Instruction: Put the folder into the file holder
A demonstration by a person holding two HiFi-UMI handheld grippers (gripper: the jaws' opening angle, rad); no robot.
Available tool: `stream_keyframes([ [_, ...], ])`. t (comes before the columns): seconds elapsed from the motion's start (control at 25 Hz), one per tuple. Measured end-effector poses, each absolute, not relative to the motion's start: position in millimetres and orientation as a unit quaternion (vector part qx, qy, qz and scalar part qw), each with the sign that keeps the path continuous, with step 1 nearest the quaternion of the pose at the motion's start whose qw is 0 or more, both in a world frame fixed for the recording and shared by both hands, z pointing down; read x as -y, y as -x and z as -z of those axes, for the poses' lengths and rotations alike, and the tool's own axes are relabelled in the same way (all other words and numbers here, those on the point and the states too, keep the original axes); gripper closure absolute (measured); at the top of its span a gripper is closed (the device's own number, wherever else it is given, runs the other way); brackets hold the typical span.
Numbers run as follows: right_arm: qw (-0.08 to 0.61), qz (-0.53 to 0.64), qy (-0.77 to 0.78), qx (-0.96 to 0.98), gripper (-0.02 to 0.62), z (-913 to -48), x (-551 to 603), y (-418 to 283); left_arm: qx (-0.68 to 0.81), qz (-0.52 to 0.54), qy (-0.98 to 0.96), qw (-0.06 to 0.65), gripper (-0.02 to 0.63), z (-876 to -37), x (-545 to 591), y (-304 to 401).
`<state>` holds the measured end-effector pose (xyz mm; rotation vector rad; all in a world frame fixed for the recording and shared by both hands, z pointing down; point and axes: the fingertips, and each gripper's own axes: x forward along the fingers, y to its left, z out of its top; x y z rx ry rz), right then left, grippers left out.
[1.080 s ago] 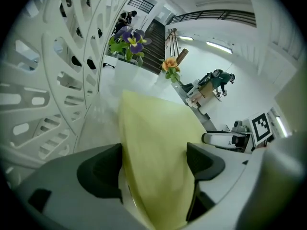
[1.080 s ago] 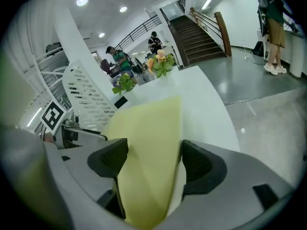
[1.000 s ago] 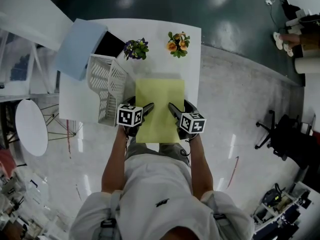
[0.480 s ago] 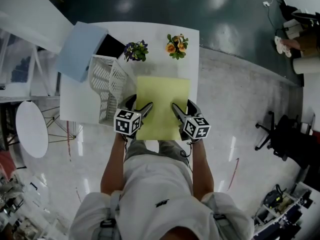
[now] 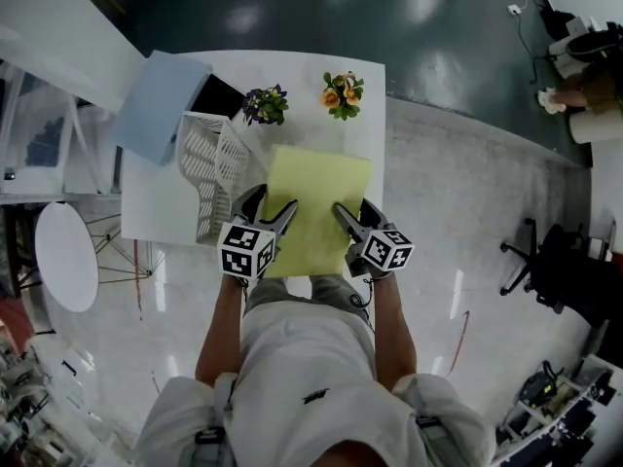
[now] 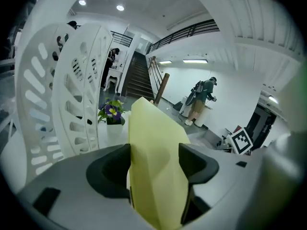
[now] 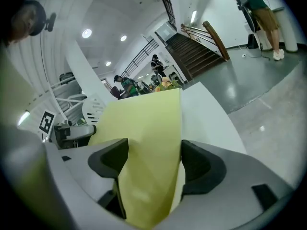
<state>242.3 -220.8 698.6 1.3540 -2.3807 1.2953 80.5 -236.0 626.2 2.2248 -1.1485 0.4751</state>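
A pale yellow folder (image 5: 316,197) lies on the white table (image 5: 156,207), its near end over the front edge and slightly skewed. My left gripper (image 5: 273,209) sits at the folder's near left edge. Its jaws are closing with the folder (image 6: 156,171) between them, a gap still showing at the pads. My right gripper (image 5: 356,214) is at the near right edge, jaws apart around the folder (image 7: 144,143). The white slotted file holder (image 5: 209,173) stands just left of the folder, and its ribs (image 6: 76,95) fill the left of the left gripper view.
A light blue board (image 5: 161,105) leans at the table's back left over a black item (image 5: 216,93). Purple flowers (image 5: 263,103) and orange flowers (image 5: 343,93) stand behind the folder. A round white side table (image 5: 66,256) is on the left, an office chair (image 5: 545,261) on the right.
Both grippers have slid in around the folder's near edge and their jaws have narrowed. The folder has turned slightly clockwise on the table.
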Motion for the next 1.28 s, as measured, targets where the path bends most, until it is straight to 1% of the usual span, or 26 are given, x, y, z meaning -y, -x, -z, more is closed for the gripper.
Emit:
stream_keyframes([
  [0.2, -0.004, -0.440, -0.430, 0.788, 0.247, -689, 221, -238, 0.428, -0.177, -0.852, 0.246, 0.276, -595, 238, -85],
  [0.4, -0.032, -0.380, -0.442, 0.812, 0.247, -656, 234, -244, 0.437, -0.149, -0.865, 0.195, 0.276, -567, 243, -87],
  [0.68, -0.020, -0.262, -0.474, 0.840, 0.249, -607, 254, -254, 0.435, -0.102, -0.879, 0.166, 0.273, -545, 259, -89],
  [0.92, -0.026, -0.188, -0.496, 0.847, 0.252, -572, 265, -265, 0.423, -0.093, -0.890, 0.143, 0.270, -537, 268, -96],
  [1.04, -0.017, -0.144, -0.491, 0.859, 0.256, -564, 261, -266, 0.414, -0.093, -0.896, 0.131, 0.253, -539, 265, -99],
  [1.16, 0.002, -0.129, -0.487, 0.864, 0.256, -564, 253, -264, 0.409, -0.097, -0.899, 0.125, 0.247, -547, 260, -99],
  [1.28, 0.005, -0.133, -0.495, 0.859, 0.256, -564, 247, -265, 0.400, -0.099, -0.904, 0.117, 0.247, -547, 256, -99],
])
